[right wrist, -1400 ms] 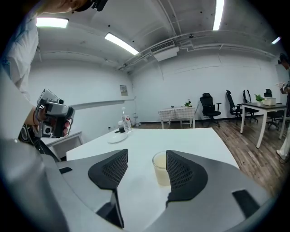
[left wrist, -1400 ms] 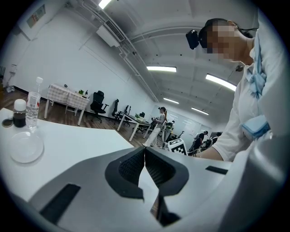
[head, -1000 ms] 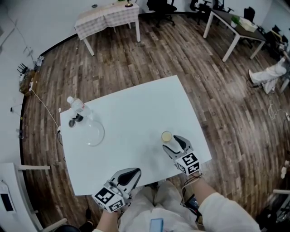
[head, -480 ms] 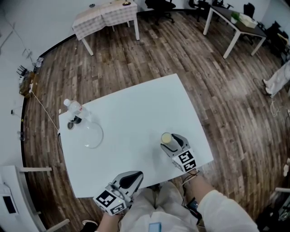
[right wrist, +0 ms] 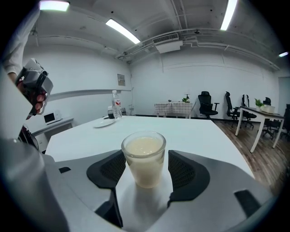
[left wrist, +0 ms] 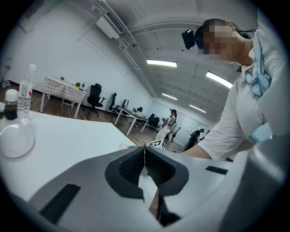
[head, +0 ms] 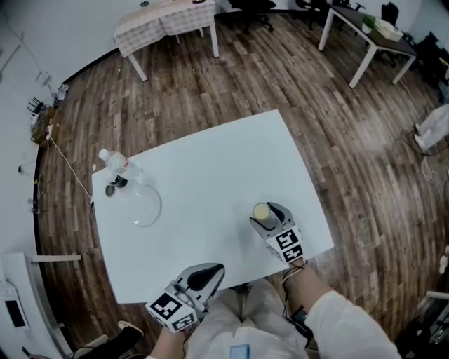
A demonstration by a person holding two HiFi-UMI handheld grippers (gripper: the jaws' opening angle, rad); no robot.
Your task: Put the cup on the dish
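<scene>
A clear glass cup [right wrist: 143,158] of pale creamy drink stands on the white table [head: 210,175] near its front right. My right gripper [right wrist: 145,166] is open, its dark pads [right wrist: 108,170] flanking the cup with thin gaps, and the cup still rests on the table. In the head view the cup [head: 262,211] sits at the right gripper's [head: 271,217] tip. The clear glass dish [head: 144,207] lies far off at the table's left; it also shows as a dish [left wrist: 16,141] in the left gripper view. My left gripper [head: 208,271] hovers shut and empty at the near edge.
A plastic water bottle [head: 116,163] and a small dark jar [head: 111,190] stand just beyond the dish at the table's left edge. Wooden floor surrounds the table. Other tables [head: 165,17] and office chairs stand far back.
The right gripper has edged forward a little so the cup sits deeper between its jaws. The left gripper has barely shifted.
</scene>
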